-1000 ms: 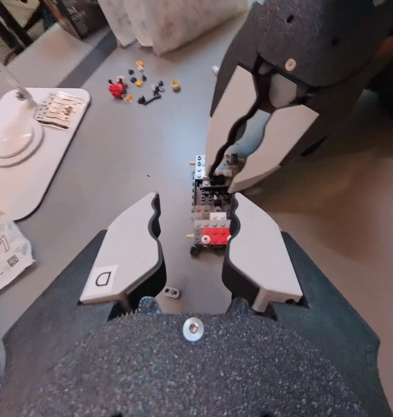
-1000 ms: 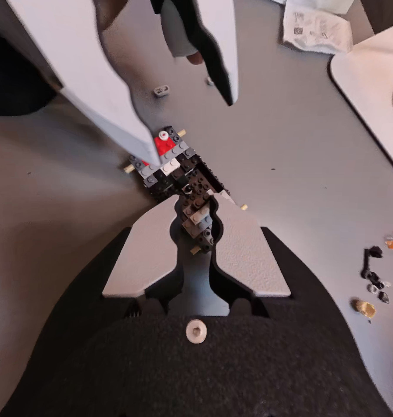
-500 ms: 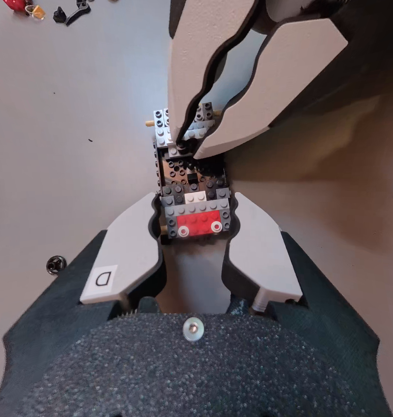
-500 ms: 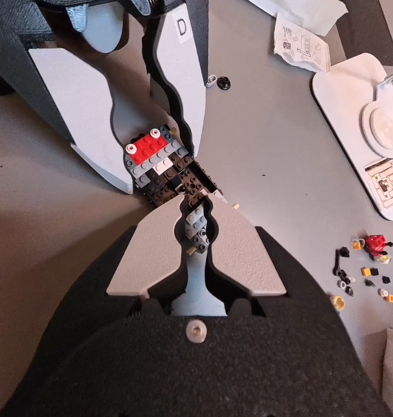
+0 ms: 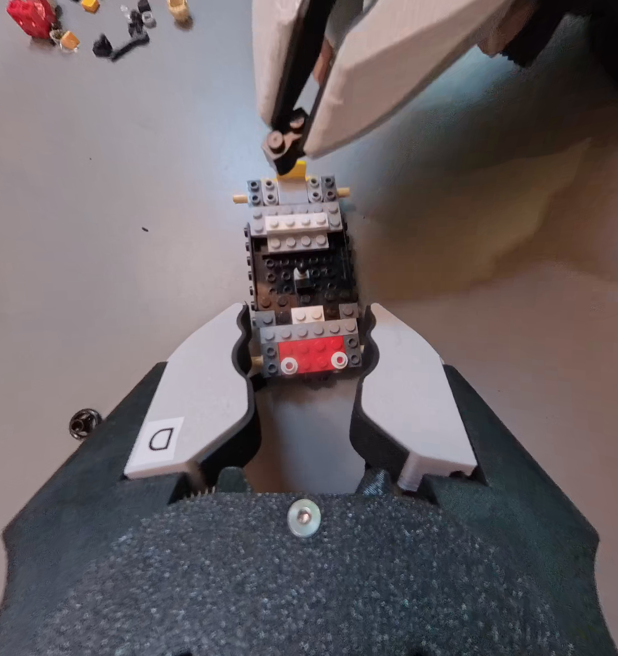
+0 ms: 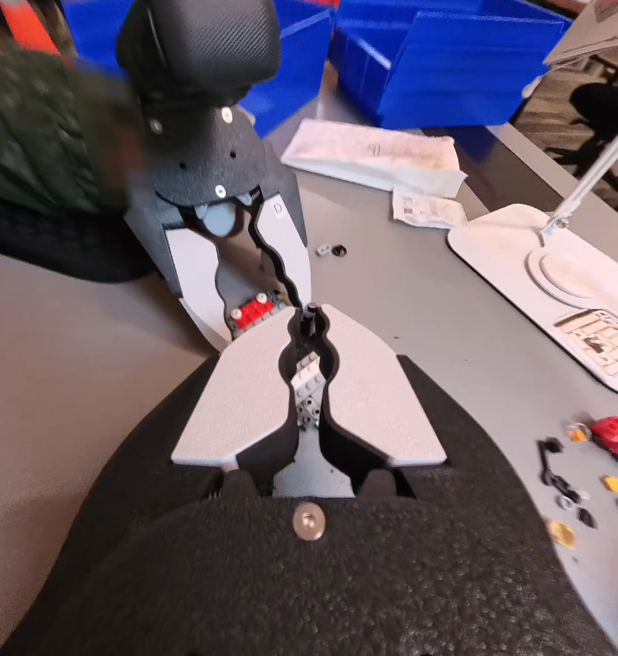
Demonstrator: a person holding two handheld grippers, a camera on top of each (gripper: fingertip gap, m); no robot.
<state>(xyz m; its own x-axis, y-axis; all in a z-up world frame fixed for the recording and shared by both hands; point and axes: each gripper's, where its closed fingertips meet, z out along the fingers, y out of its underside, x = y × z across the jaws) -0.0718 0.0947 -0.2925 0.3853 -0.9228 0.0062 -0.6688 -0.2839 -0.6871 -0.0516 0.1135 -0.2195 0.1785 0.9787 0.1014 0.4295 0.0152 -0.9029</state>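
A grey, black and red brick model point(image 5: 300, 269) lies on the grey table point(image 5: 123, 213). My left gripper point(image 5: 305, 309) is open. Its fingers point(image 5: 208, 372) flank the model's red end closely on both sides. My right gripper point(image 5: 290, 142) hangs just above the model's far end, shut on a small black brick piece point(image 5: 284, 145), and a yellow bit shows right under the piece. In the right wrist view that black piece point(image 6: 309, 319) sticks up between the pads of the right gripper point(image 6: 309, 312). Beyond it, the left gripper point(image 6: 256, 319) stands over the model's red end point(image 6: 251, 312).
Loose small parts point(image 5: 123, 39) and a red piece point(image 5: 31, 17) lie at the far left, and a black ring point(image 5: 84, 422) sits beside my left finger. A white lamp base point(image 6: 548, 284), paper bags point(image 6: 371, 156), blue bins point(image 6: 442, 71) and a person's sleeve point(image 6: 34, 124) surround the table. Spacing between my two grippers at the tips: around 8 cm.
My right gripper closed further at the model's far end and rose away with the small black piece in it. My left gripper moved to flank the red end and stayed open.
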